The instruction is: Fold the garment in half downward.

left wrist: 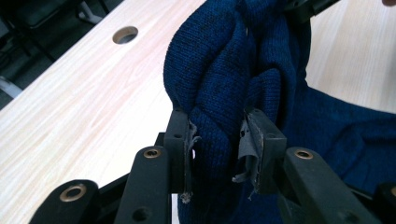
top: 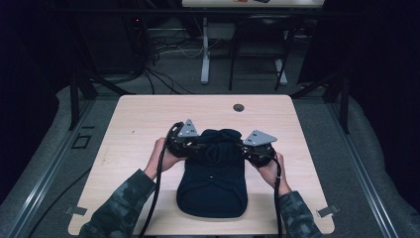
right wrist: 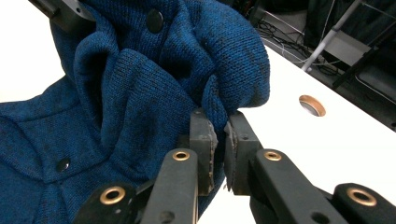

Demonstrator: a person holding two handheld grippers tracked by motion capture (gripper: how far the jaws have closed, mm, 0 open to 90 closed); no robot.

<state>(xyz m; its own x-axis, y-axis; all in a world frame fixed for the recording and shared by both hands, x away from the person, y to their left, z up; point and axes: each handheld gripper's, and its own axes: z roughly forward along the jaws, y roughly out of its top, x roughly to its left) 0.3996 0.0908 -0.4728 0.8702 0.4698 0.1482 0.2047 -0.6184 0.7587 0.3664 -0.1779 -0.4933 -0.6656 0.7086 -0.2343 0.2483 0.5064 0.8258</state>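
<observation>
At the middle of a pale wooden table [top: 143, 119], a dark blue knitted garment [top: 213, 183] lies flat with its lower part spread toward the near edge. Its far end, a thick bunched collar or hood, is lifted off the wood between two hand-held tongs. Small dark snap buttons [right wrist: 154, 19] sit on the knit.

On the garment's left side, the left tongs [left wrist: 218, 140] pinch a thick fold of the knit between worn black pads, the fabric bulging above the jaws. On its right side, the right tongs [right wrist: 220, 140] are pressed nearly together on a thinner edge of the same bunched part.

From the high view, the left tongs [top: 195, 145] and right tongs [top: 242, 148] face each other across the raised fabric, each topped by a grey three-cornered plate. Camouflage-patterned sleeves [top: 119, 208] enter from the near edge, with black cables trailing beside them.

Farther off, a round hole [top: 238, 107] pierces the table near its far edge. Beyond it stand dark frames, cables on the floor and another table's legs.
</observation>
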